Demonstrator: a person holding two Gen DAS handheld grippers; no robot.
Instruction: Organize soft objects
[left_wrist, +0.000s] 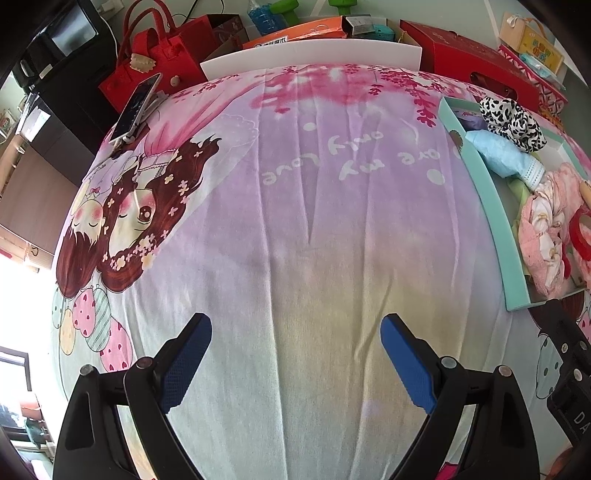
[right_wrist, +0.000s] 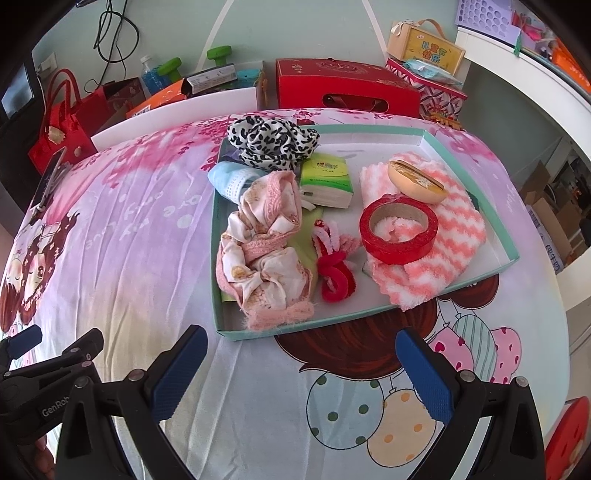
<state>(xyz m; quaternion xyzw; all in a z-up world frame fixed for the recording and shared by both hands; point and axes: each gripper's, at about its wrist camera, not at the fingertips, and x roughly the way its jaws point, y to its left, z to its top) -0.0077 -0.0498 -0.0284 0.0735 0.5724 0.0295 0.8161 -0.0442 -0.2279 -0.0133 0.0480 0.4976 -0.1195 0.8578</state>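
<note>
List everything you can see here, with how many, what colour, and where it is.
Tray: 1, teal rim, on the bedsheet.
Leopard cloth: 1, black and white, tray's far left corner.
Blue cloth: 1, light blue, over tray's left edge.
Pink garment: 1, pink and cream, tray left.
Tissue pack: 1, green, tray centre.
Tape roll: 1, red, on the striped towel.
Striped towel: 1, pink and white, tray right.
Phone: 1, sheet's far left.
Gift box: 1, red, behind tray.
Left hand-held gripper: open, empty.
Right hand-held gripper: open, empty.

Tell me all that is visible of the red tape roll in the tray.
The red tape roll is a glossy red ring on a brown cardboard core. It lies flat, hole upward, on the pink-and-white striped fuzzy cloth inside the teal tray. Cloth shows through its hole. A tan oval object lies just behind it. Neither gripper touches it.
</note>
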